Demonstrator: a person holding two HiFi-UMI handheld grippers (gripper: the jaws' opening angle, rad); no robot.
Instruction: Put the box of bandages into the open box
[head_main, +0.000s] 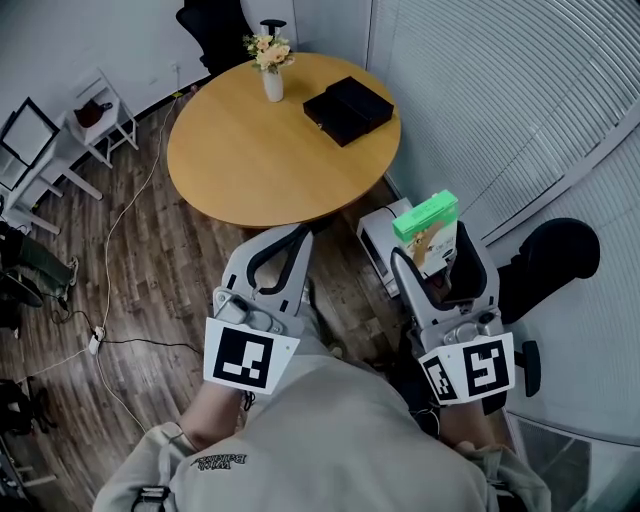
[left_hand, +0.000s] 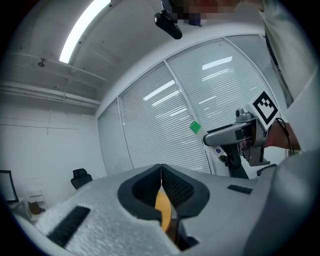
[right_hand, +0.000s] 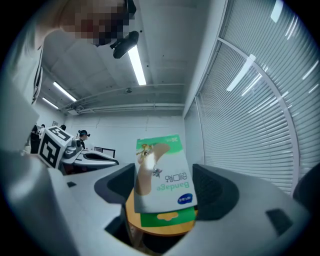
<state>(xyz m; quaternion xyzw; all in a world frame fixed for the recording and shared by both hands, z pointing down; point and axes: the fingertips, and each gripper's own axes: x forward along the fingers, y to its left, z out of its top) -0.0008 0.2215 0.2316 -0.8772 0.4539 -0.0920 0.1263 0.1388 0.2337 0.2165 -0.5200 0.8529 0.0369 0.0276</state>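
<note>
The box of bandages (head_main: 427, 220) is green and white, and my right gripper (head_main: 437, 256) is shut on it, holding it up in the air near the round wooden table's (head_main: 250, 160) front right rim. In the right gripper view the box (right_hand: 162, 177) stands between the dark pads, its printed face toward the camera. The black open box (head_main: 347, 108) lies on the table's far right part. My left gripper (head_main: 283, 243) is shut and empty, just short of the table's near rim. The left gripper view shows its pads (left_hand: 172, 186) pressed together, with the right gripper (left_hand: 235, 134) beyond them.
A white vase of flowers (head_main: 271, 62) stands at the table's far side. A white unit (head_main: 383, 232) sits on the floor under the table's right rim. A black chair (head_main: 555, 255) is at the right, white chairs (head_main: 98, 118) at the left, and cables (head_main: 110, 250) cross the wooden floor.
</note>
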